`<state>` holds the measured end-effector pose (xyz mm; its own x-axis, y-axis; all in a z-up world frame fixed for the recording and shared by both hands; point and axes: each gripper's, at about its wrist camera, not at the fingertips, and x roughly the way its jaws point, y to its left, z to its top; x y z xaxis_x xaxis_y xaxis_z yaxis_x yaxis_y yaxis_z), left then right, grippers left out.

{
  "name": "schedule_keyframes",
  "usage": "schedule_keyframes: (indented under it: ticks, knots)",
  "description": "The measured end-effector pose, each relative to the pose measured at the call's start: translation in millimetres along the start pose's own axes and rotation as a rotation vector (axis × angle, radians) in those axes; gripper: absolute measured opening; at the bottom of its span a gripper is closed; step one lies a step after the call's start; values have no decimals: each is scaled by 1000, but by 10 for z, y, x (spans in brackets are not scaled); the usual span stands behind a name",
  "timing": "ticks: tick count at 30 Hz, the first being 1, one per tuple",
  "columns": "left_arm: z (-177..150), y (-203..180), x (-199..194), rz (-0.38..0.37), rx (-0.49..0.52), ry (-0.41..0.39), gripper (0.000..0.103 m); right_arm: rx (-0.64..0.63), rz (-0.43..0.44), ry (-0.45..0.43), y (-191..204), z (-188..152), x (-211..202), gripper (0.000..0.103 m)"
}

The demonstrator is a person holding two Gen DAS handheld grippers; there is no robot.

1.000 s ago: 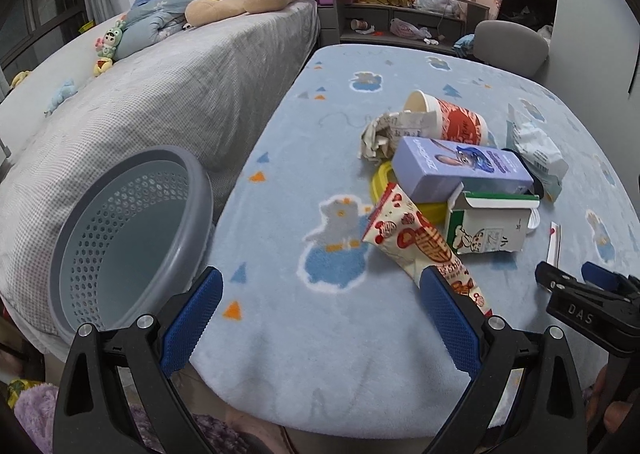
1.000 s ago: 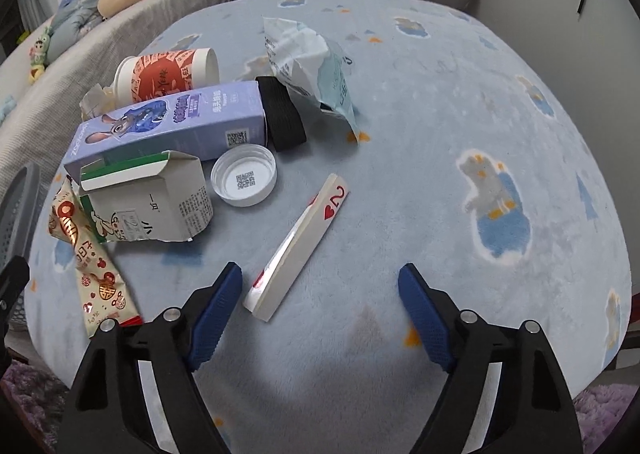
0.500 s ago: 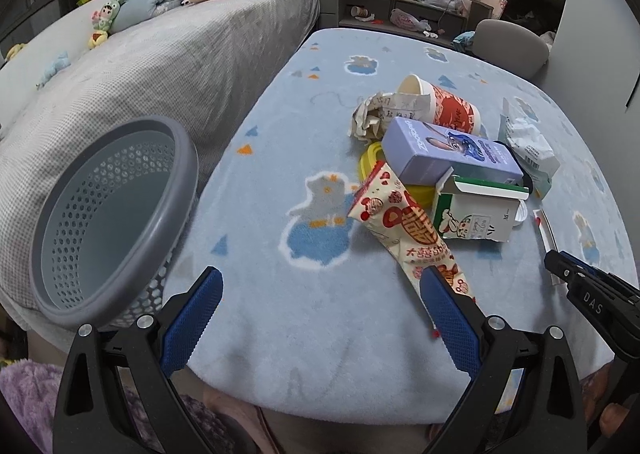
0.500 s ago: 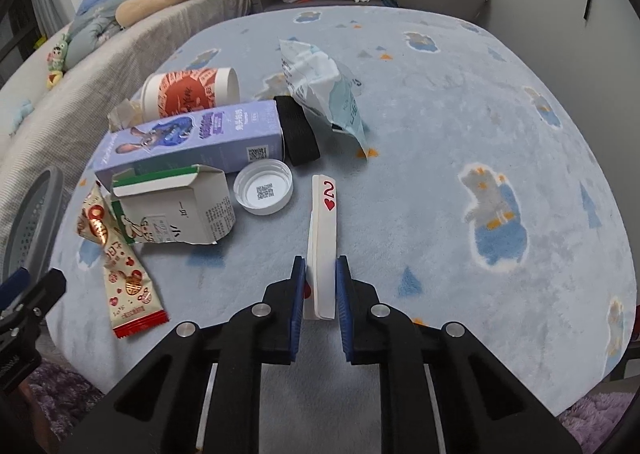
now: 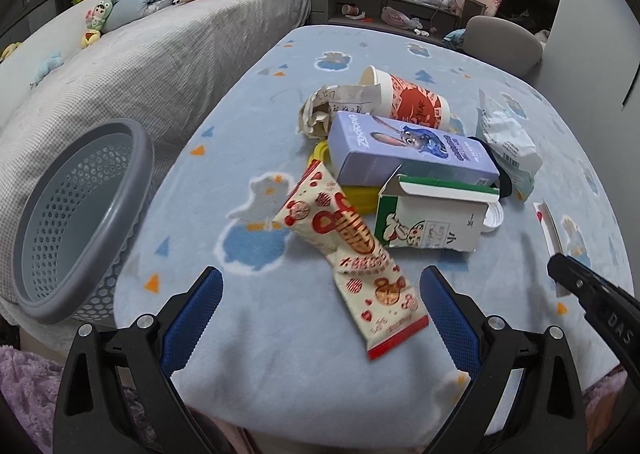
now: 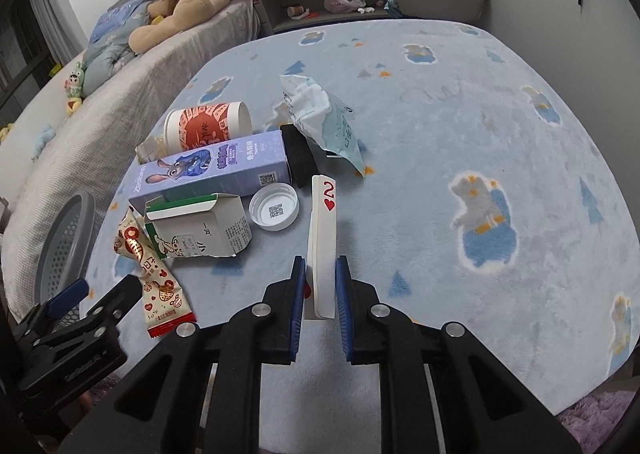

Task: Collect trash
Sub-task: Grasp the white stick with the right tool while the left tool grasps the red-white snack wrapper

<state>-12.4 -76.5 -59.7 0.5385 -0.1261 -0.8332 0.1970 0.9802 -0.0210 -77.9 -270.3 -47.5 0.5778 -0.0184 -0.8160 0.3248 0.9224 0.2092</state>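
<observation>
We've got the right gripper (image 6: 320,286) pinching the near end of a thin playing-card box (image 6: 323,230), most of it sticking out forward past the pads, so it could pivot or slip when we swing it over; the left gripper (image 5: 318,318) is spread wide with the red snack wrapper (image 5: 352,258) lying between its pads, and the grey basket (image 5: 80,214) waits off left at the table edge
</observation>
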Motion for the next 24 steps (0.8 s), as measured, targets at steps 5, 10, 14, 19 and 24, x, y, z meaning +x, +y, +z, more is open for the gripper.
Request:
schedule_keyframes:
  ticks: [5,10,14,19,24]
  knots:
    - [45,-21,206,6,-40,19,94,6,16,1,-53,-6,-9,16]
    - [60,-25,330,6,-55,29,94,9,26,7,-79,-2,-1,16]
    - [61,-42,358,-3,-41,24,89,11,28,9,-79,-4,6,16]
    - [22,-76,395,-16,-10,46,51,7,32,12,-72,-18,20,16]
    - [-13,-20,319,-56,-3,51,30,3,33,10,-53,-29,15,16]
